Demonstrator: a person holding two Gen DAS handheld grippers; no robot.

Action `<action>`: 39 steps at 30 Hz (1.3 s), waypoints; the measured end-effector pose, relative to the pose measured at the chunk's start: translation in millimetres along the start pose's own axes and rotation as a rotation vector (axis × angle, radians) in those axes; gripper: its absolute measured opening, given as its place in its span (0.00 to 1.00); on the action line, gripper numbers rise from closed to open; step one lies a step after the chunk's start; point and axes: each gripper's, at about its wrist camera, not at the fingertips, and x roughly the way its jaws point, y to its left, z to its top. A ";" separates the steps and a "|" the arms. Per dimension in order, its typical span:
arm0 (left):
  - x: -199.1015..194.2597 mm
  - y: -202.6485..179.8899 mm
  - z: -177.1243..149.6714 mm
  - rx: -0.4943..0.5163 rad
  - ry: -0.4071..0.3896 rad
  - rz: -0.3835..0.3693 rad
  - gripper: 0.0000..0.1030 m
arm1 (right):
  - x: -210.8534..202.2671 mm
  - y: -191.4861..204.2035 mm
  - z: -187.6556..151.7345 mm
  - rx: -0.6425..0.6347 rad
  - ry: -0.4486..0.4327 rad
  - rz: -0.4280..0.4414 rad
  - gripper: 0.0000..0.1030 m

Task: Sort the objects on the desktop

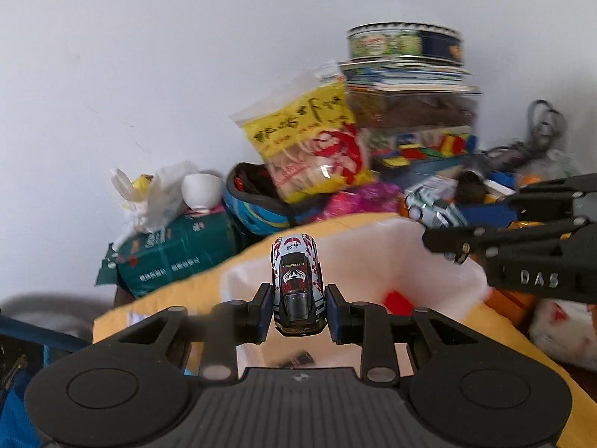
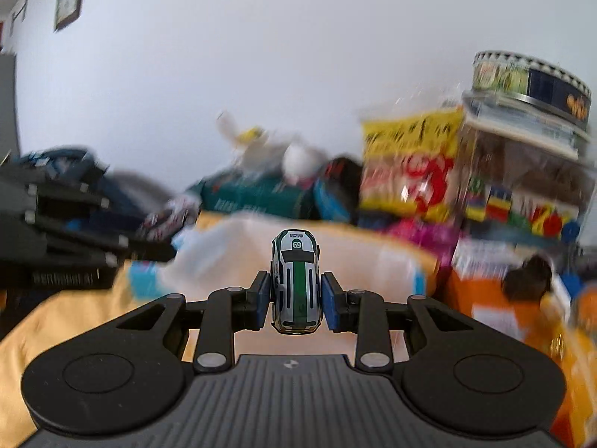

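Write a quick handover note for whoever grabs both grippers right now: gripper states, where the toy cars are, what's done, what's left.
Left gripper: shut on the red-and-white toy car, held in the air.
Right gripper: shut on the green-striped number 69 toy car, also in the air.
Both hang over the white-lined yellow bin; a red block already lies inside it.
Done: both cars picked up.
Left: probably drop both into the bin, then sort the clutter along the wall. The snack bag and round tin look untouched.
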 end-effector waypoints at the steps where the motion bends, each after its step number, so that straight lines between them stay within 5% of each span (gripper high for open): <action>1: 11.8 1.8 4.6 -0.003 0.012 0.015 0.32 | 9.6 -3.2 8.7 0.015 -0.004 -0.009 0.32; 5: 44.2 7.2 8.6 -0.047 0.075 0.023 0.42 | 44.8 -8.5 25.4 0.055 0.020 -0.050 0.35; 9: 34.4 6.0 -5.2 -0.090 0.060 -0.034 0.48 | 56.7 -10.1 19.7 0.072 0.052 -0.048 0.44; 17: -17.5 -8.5 -48.3 -0.035 0.060 -0.102 0.50 | 17.5 4.5 -14.0 0.043 0.050 0.025 0.44; 25: -53.3 -31.2 -116.3 -0.054 0.175 -0.161 0.54 | -26.5 22.6 -62.3 0.002 0.125 0.086 0.45; 32: -64.9 -45.5 -162.0 -0.105 0.300 -0.175 0.54 | -48.1 41.1 -111.3 0.001 0.254 0.098 0.47; 39: -83.7 -62.7 -188.4 -0.008 0.293 -0.136 0.54 | -74.2 60.5 -145.2 -0.015 0.280 0.061 0.54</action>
